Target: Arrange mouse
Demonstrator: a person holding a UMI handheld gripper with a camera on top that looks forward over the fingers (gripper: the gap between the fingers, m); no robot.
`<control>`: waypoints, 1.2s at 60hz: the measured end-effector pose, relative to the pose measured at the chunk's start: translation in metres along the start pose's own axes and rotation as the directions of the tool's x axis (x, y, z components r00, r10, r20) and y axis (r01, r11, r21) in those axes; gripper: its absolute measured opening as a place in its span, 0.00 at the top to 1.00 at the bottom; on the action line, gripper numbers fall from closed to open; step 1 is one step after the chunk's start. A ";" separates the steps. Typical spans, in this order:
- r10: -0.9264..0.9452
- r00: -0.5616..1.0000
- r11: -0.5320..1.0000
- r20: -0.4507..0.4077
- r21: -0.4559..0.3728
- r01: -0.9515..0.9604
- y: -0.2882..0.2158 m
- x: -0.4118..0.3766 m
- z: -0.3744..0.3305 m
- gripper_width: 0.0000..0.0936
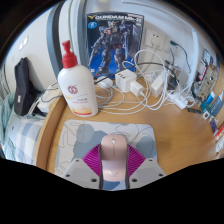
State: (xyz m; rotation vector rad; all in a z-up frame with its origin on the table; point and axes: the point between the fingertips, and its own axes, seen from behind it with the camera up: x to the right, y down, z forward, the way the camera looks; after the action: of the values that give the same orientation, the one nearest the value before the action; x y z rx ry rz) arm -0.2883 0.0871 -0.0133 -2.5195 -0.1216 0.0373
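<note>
Mouse (114,157) gripped between both pink-padded fingers (94,163), above grey mousepad (85,135), lotion bottle (75,88) beyond

Wooden desk (175,140); mousepad (105,131); bottle (76,88)

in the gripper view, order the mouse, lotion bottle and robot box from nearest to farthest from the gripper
1. Mouse: between the fingers of the gripper, on the mouse pad.
2. Lotion bottle: beyond the pad, left of the fingers' line.
3. Robot box: farthest, upright at the back of the desk, behind the white cables.
</note>
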 end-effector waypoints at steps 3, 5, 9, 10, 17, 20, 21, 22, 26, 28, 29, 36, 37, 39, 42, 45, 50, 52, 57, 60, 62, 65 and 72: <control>-0.012 1.000 1.000 -0.010 -0.003 0.012 0.000 0.001 0.000 0.65; -0.014 1.000 1.000 -0.014 -0.009 0.014 0.000 0.000 0.000 0.61; -0.004 1.000 1.000 -0.020 -0.030 0.004 0.001 0.001 0.001 0.56; -0.001 1.000 0.999 -0.019 -0.037 0.000 0.001 0.000 0.001 0.55; 0.022 0.999 0.998 -0.041 -0.057 -0.024 -0.005 0.011 -0.011 0.20; 0.023 0.999 0.999 -0.044 -0.036 -0.024 -0.014 0.014 -0.024 0.09; 0.023 0.999 0.999 -0.044 -0.028 -0.025 -0.017 0.014 -0.030 0.08; 0.023 0.999 0.999 -0.037 -0.021 -0.024 -0.021 0.013 -0.036 0.07; 0.031 0.999 0.999 -0.023 0.009 -0.031 -0.036 0.014 -0.065 0.08; 0.045 0.999 0.999 -0.013 0.028 -0.045 -0.044 0.014 -0.082 0.08; 0.054 0.998 0.998 -0.007 0.040 -0.054 -0.049 0.013 -0.091 0.08; 0.102 0.992 0.989 0.069 0.105 -0.109 -0.070 0.003 -0.155 0.09; 0.102 0.992 0.987 0.077 0.113 -0.111 -0.072 0.003 -0.164 0.09; 0.099 0.991 0.986 0.087 0.127 -0.110 -0.074 0.002 -0.180 0.09; 0.095 0.992 0.983 0.088 0.148 -0.108 -0.076 0.005 -0.203 0.09; 0.097 0.992 0.979 0.082 0.171 -0.110 -0.078 0.008 -0.223 0.09; 0.097 0.992 0.970 0.082 0.216 -0.112 -0.082 0.014 -0.250 0.08; 0.091 0.992 0.967 0.082 0.232 -0.108 -0.083 0.016 -0.259 0.08; 0.066 0.995 0.962 0.076 0.259 -0.084 -0.085 0.021 -0.275 0.08; 0.061 0.996 0.960 0.071 0.270 -0.078 -0.084 0.026 -0.281 0.08; 0.064 0.996 0.959 0.066 0.272 -0.079 -0.085 0.029 -0.285 0.08; 0.067 0.996 0.957 0.051 0.279 -0.078 -0.083 0.035 -0.289 0.08; 0.056 0.998 0.955 0.035 0.290 -0.064 -0.080 0.043 -0.294 0.08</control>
State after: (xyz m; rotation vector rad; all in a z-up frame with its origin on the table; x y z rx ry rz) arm -0.2359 -0.0141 0.2730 -2.2276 -0.0456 0.1060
